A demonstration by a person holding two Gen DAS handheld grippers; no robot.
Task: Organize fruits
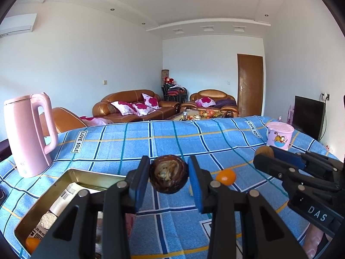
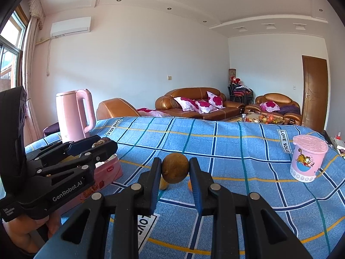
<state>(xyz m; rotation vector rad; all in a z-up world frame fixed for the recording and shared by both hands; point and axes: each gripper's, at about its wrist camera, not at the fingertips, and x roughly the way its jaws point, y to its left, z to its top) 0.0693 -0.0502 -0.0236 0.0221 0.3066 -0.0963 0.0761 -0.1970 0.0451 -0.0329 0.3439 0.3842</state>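
The dark brown fruit, its torn top showing pale dried flesh, sits pinched between the blue pads of the left gripper, raised off the blue plaid cloth. The right gripper is likewise closed tight on a round tan-brown fruit, also lifted clear. A small orange fruit lies on the cloth at about four o'clock from the dark one; another orange one rests in the open gold-lined tin at eight o'clock.

The step in hand looks like carrying each fruit to its container. To do it well, keep both grips steady, swing the left load over the tin's rim before lowering, and release only once it is low inside, since the round fruits will roll.

The pink kettle stands at ten o'clock, the lidded pink cartoon-cat tub at two o'clock. The cloth's labels read "LOVE SOLE"; the left tool's body reads "GenRobot.AI", the right's "DAS".
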